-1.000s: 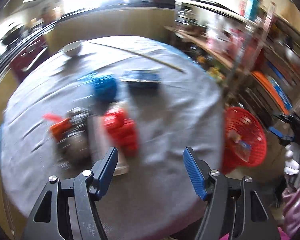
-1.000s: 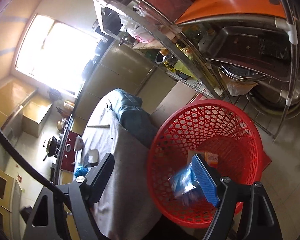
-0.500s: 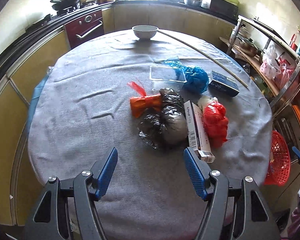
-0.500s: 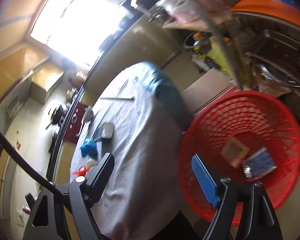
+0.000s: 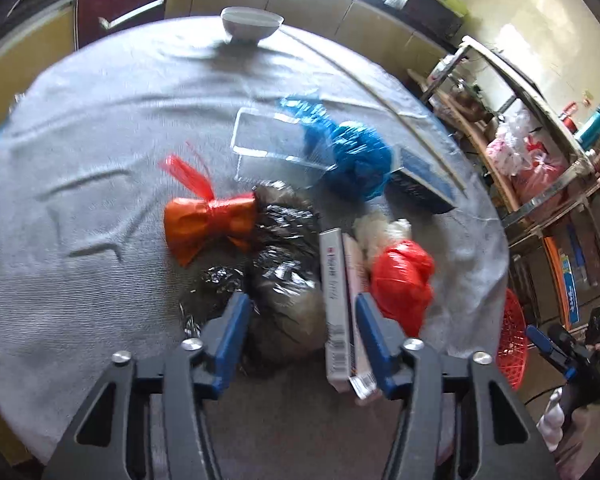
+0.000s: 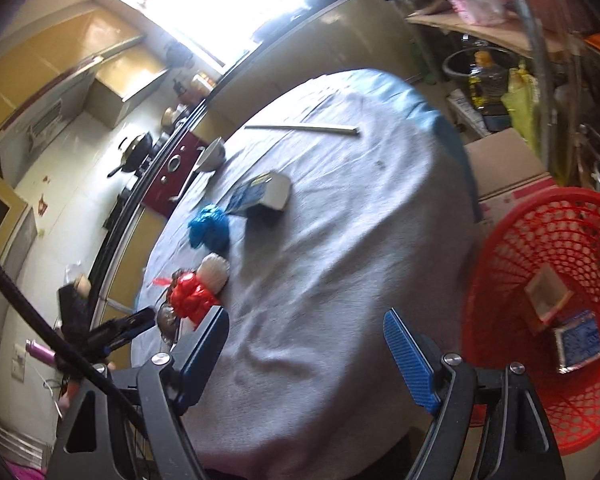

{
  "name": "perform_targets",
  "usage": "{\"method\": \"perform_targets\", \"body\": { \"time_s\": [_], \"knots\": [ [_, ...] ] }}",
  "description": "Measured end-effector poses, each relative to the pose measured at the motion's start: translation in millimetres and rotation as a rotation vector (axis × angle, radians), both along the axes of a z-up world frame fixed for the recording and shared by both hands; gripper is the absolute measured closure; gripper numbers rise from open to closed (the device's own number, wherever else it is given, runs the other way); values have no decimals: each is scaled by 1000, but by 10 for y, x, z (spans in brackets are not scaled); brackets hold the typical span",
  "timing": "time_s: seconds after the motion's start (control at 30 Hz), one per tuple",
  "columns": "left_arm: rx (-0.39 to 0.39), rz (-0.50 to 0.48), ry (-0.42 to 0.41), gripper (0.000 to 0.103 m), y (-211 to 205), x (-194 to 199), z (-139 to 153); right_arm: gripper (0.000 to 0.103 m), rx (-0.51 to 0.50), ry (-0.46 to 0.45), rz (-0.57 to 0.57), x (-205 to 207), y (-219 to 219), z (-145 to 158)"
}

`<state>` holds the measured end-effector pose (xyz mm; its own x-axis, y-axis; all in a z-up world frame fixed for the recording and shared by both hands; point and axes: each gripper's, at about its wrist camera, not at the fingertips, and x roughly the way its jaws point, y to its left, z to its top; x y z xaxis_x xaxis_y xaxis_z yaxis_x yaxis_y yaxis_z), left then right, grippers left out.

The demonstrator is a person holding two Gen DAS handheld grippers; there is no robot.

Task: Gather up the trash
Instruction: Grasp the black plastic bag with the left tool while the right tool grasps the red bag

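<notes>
Round tabletop (image 5: 100,184) under a grey cloth, seen from both wrists, with the trash heaped near its middle. Red mesh basket (image 6: 556,264) on the floor just beside the tabletop edge, holding a small tan box (image 6: 548,294) and a blue packet (image 6: 580,342). Clear plastic tray (image 5: 268,136) lying flat toward the far side, touching a crumpled blue bag (image 5: 356,160). Black plastic bag (image 5: 288,276) in the middle of the heap, an orange bag (image 5: 204,228) knotted with red ties against its left side. Long white carton (image 5: 336,304) lying along the black bag's right side; red bag (image 5: 400,280) just right of the carton, a white wad (image 5: 384,230) above it. Dark blue box (image 5: 424,180) and white bowl (image 5: 252,24) farther back.

Left gripper (image 5: 300,324) low over the heap, fingers closing, black bag and carton between them, pads not visibly pressing. Right gripper (image 6: 304,348) over the near tabletop edge, fingers spread wide, nothing between them.
</notes>
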<state>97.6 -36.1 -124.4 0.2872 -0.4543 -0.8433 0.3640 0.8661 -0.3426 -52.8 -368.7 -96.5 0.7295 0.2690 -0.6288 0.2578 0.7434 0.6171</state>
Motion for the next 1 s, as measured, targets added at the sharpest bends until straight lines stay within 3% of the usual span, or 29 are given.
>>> {"method": "perform_targets", "body": {
  "time_s": [0.23, 0.47, 0.73, 0.77, 0.83, 1.0],
  "knots": [
    [-33, 0, 36, 72, 12, 141, -145, 21, -28, -61, 168, 556, 511, 105],
    [-76, 6, 24, 80, 197, 130, -156, 21, -50, -78, 318, 1181, 1124, 22],
    [-111, 10, -46, 84, 502, -169, 111, 21, -87, -19, 389, 1628, 1508, -312],
    [-111, 11, -51, 84, 535, -208, 131, 24, -94, -9, 389, 1658, 1535, -344],
    [-117, 12, -59, 84, 600, -304, 176, 41, -94, -3, 411, 1681, 1593, -403],
    [-117, 27, -63, 84, 729, -408, 199, 44, -126, -18, 386, 1630, 1623, -390]
  ]
}}
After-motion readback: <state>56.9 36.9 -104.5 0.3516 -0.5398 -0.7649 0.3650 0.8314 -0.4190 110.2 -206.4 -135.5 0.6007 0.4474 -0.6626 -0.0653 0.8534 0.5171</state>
